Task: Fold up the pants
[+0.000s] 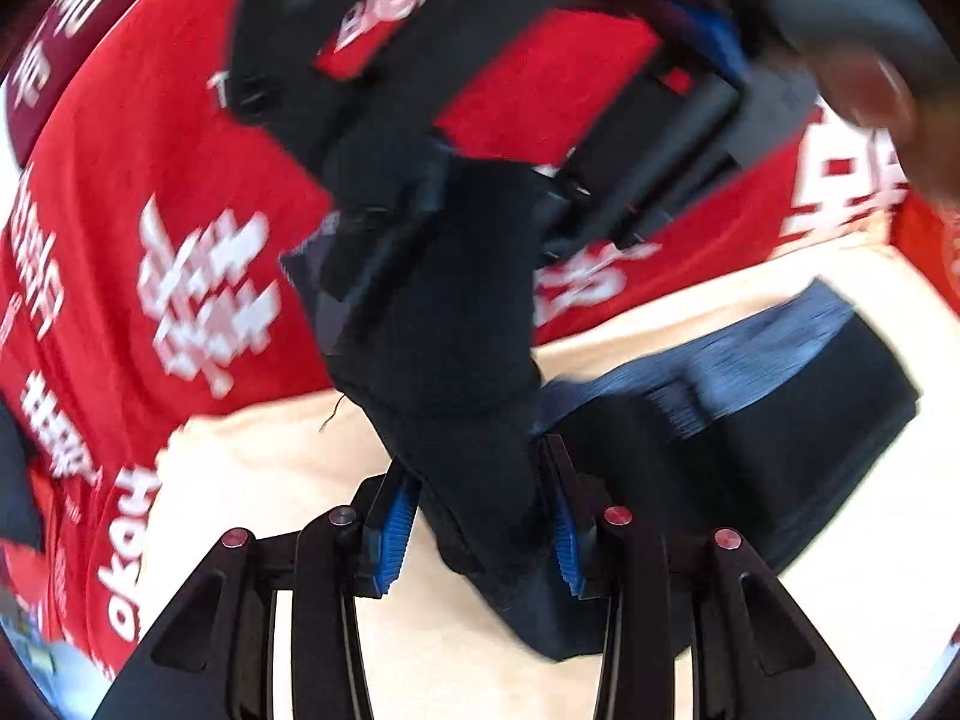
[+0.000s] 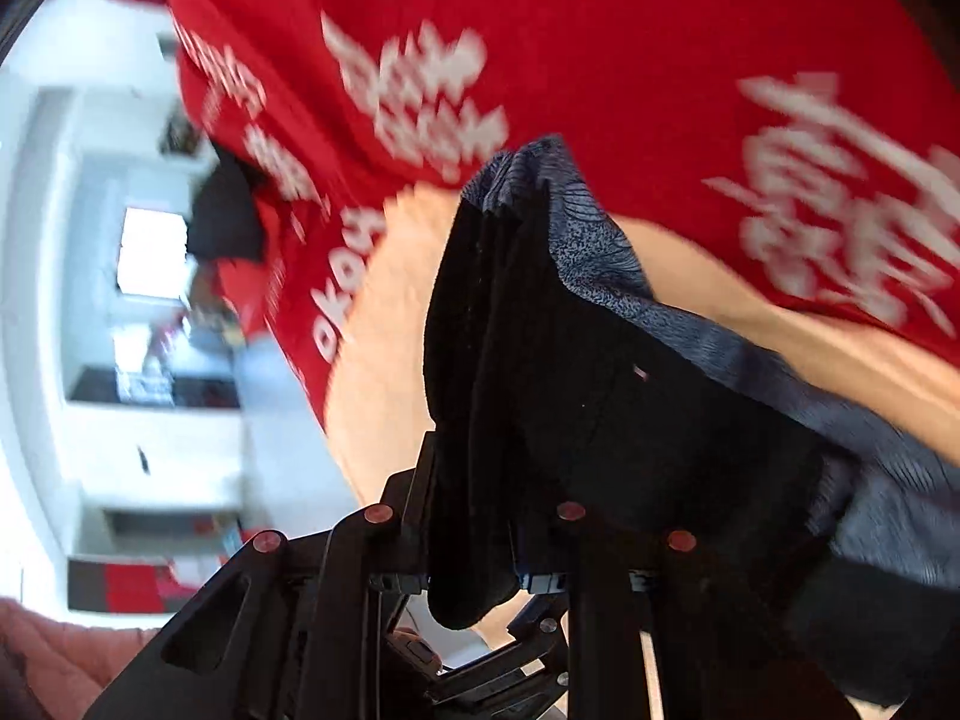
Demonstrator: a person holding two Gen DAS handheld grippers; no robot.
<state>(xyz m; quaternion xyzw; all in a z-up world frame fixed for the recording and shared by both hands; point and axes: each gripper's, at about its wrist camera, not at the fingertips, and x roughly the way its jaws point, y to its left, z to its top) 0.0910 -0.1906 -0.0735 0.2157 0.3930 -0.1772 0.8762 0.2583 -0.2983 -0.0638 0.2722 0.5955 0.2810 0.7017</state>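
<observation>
Pinching a bunched fold of the dark pants [image 1: 468, 372], the left gripper [image 1: 480, 531] sits at lower center of its frame, blue pads against the cloth. At lower center of the right wrist view, the right gripper [image 2: 480, 540] clamps more of that fabric above the cream surface [image 1: 270, 480], with red printed cloth [image 1: 180, 180] filling the upper frame.

A red cloth [image 1: 180, 150] printed with blurred white characters fills the upper half of both views. Below it lies a cream-coloured counter [image 1: 270, 480], brightly lit. At the left of the right wrist view, pale white walls [image 2: 72, 90] show, with a bright rectangular window [image 2: 150, 252] and white shelving [image 2: 150, 438] holding dark and red shapes too blurred to identify.
</observation>
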